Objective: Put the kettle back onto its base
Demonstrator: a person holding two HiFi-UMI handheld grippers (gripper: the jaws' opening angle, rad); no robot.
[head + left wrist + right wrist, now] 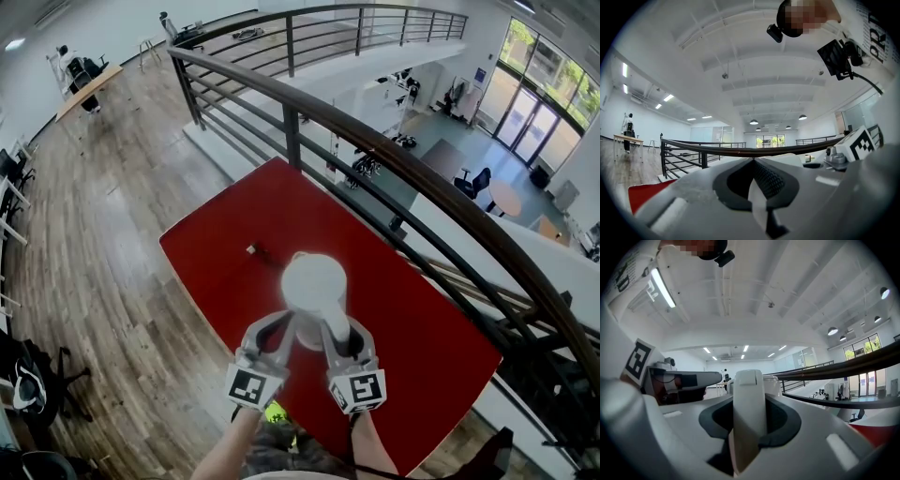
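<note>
From above, the head view shows a white kettle (314, 286) over the red table (422, 328). Its handle (337, 326) points toward me, and my right gripper (336, 332) is shut on it. In the right gripper view the white handle (749, 404) fills the gap between the jaws, with the kettle's lid (772, 380) just behind. My left gripper (281, 328) sits close beside the kettle's near left side. Its pads (764, 176) meet with nothing between them. A thin cord with a plug (253, 250) runs under the kettle. The kettle hides any base beneath it.
A dark metal railing (394, 164) runs along the table's far edge, with a drop to a lower floor beyond it. Wooden floor (103, 234) lies left of the table. The table's near-left edge (202, 300) is close to the kettle.
</note>
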